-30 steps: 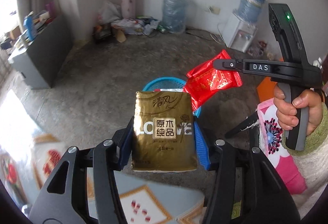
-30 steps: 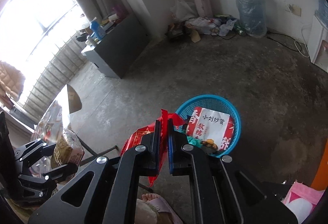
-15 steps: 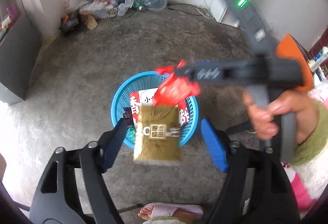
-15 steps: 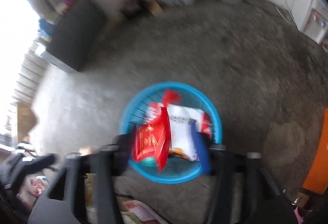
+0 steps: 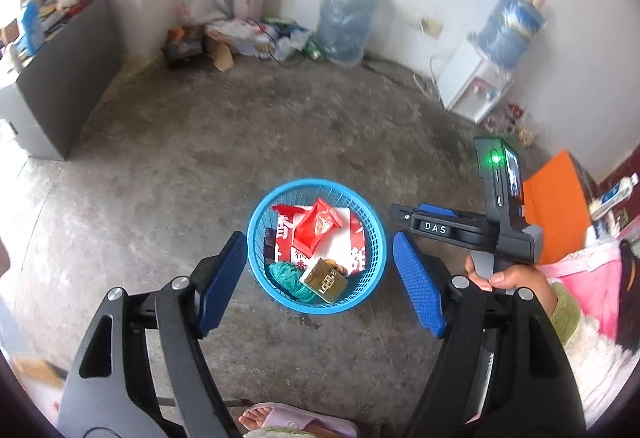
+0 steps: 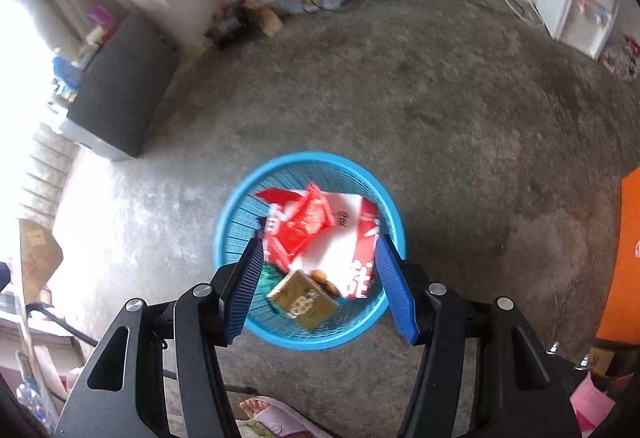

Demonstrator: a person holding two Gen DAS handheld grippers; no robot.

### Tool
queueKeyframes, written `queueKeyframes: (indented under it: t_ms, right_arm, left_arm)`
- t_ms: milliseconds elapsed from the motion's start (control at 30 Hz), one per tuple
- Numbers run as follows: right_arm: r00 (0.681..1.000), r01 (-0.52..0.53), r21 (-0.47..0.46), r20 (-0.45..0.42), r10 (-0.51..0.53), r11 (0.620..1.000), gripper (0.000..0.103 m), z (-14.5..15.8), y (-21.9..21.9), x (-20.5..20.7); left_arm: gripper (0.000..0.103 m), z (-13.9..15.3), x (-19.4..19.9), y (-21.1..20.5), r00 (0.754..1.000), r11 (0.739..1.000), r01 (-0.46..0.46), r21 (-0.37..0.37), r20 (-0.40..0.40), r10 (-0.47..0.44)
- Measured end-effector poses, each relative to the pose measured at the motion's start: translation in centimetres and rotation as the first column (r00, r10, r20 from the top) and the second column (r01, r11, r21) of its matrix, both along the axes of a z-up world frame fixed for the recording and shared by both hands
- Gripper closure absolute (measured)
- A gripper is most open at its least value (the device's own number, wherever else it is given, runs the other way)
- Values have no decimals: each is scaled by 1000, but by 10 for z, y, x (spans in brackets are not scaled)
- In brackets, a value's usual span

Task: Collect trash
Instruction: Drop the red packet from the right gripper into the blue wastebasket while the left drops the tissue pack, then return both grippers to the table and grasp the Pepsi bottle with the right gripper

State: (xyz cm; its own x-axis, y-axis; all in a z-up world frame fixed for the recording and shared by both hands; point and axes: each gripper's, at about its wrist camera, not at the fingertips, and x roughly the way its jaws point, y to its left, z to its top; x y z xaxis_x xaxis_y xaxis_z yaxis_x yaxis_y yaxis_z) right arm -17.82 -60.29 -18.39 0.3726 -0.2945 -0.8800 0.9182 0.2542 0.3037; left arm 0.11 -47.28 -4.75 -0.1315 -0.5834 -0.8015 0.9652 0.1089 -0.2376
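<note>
Left wrist view: the left gripper (image 5: 320,288) hangs over the blue basket (image 5: 376,270) with its blue pads spread wide and nothing between them. Ahead of and below its fingertips, the gold tissue pack (image 5: 325,281) lies in the near part of the basket, beside a green bundle (image 5: 286,276); the red snack wrapper (image 5: 318,226) rests farther in, on a white and red bag (image 5: 344,242). To the right, a hand (image 5: 516,280) holds the right gripper. Right wrist view: right gripper (image 6: 318,288), jaws apart and empty, poised above the same basket (image 6: 236,205); both pairs of jaws have just been opening
</note>
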Motion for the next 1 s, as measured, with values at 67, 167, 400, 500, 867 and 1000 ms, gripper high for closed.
queueKeyframes:
  t_ms: [67,167,400,500,867,1000]
  right_arm:
    - [1000,-22,-43,12,23,999,41,19,11,5]
    - [996,-64,-97,52,70,993,38,49,34,15]
    - [963,-243,-172,75,259,954,33,100,103,53]
    - [935,-327,-195,79,347,925,34,118,133,71]
    - [785,-577,-269,77,614,771,34,161,221,131]
    - [728,-643,-275,72,682,715,33,166,245,152]
  left_arm:
    - [32,12,7,15,1000,999,-27,-22,7,27]
    - [30,30,18,47,996,995,-83,-48,14,84]
    - [26,60,46,149,969,964,-242,-114,15,245]
    - [26,72,56,194,943,935,-326,-139,18,332]
    - [21,82,82,356,771,755,-621,-210,8,637]
    - [21,85,88,407,669,653,-718,-241,22,743]
